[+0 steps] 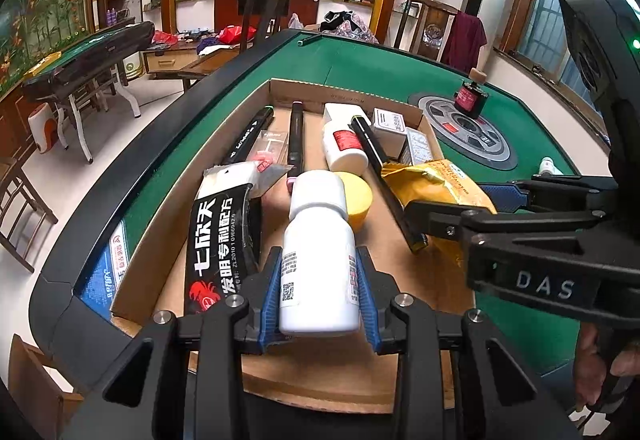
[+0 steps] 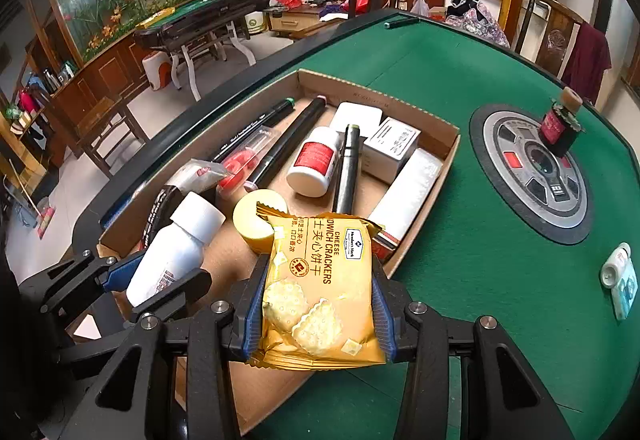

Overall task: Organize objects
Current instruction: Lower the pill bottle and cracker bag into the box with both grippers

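My left gripper (image 1: 318, 280) is shut on a white bottle (image 1: 318, 252) with a white cap, held over the near part of the cardboard box (image 1: 352, 90). The right gripper (image 2: 318, 304) is shut on a yellow cheese cracker packet (image 2: 320, 288) above the box's near right corner. From the left wrist the right gripper (image 1: 452, 200) and cracker packet (image 1: 432, 180) show at right. The right wrist view has the left gripper (image 2: 160, 276) with the white bottle (image 2: 176, 248) at lower left. In the box (image 2: 448, 136) lie black pens, a red-labelled white bottle (image 2: 314, 162), a yellow lid (image 2: 256, 218) and small white cartons.
The box sits on a green felt table (image 2: 460, 72) with a round control panel (image 2: 536, 168) in the middle. A small dark red-labelled bottle (image 2: 558, 128) stands on the panel. A small white and blue item (image 2: 620, 280) lies on the felt at right. Chairs and another table stand behind.
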Demonstrator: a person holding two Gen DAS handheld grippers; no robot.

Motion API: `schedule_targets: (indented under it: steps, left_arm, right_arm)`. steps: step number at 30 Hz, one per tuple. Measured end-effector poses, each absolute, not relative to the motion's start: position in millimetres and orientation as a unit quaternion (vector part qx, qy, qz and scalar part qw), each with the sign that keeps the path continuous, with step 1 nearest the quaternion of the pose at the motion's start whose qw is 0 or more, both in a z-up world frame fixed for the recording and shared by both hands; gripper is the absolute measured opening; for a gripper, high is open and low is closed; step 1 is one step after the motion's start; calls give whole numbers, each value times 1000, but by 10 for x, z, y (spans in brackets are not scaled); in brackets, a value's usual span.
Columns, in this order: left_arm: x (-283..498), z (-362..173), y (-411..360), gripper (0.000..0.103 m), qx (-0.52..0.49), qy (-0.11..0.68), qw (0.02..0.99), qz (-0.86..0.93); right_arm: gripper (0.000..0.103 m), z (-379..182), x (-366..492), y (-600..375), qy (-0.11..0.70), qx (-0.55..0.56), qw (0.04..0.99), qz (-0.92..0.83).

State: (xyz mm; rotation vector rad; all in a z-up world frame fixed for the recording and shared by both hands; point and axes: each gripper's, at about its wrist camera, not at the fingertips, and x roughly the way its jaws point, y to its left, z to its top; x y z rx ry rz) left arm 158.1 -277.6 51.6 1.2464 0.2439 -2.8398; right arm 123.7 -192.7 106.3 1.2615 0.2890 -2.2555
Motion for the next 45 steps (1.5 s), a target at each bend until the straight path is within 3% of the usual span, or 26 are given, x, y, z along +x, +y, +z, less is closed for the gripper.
schedule_targets:
  steps: [22, 31, 36, 45]
  left_arm:
    - [1550, 439, -2875, 35, 405, 76, 26, -911]
    - [1581, 472, -2875, 44, 398, 82, 23, -914]
    - [1606, 515, -2901, 55, 393, 87, 27, -915]
    - [1686, 602, -2952, 62, 382, 93, 34, -919]
  right_arm:
    - [51, 867, 1210, -2090, 106, 489, 271, -823]
    - [51, 828, 1176, -2098, 95, 496, 270, -820]
    - [51, 843, 1176, -2084, 88, 496, 271, -820]
    - [55, 850, 1153, -2016, 52, 512, 275, -812]
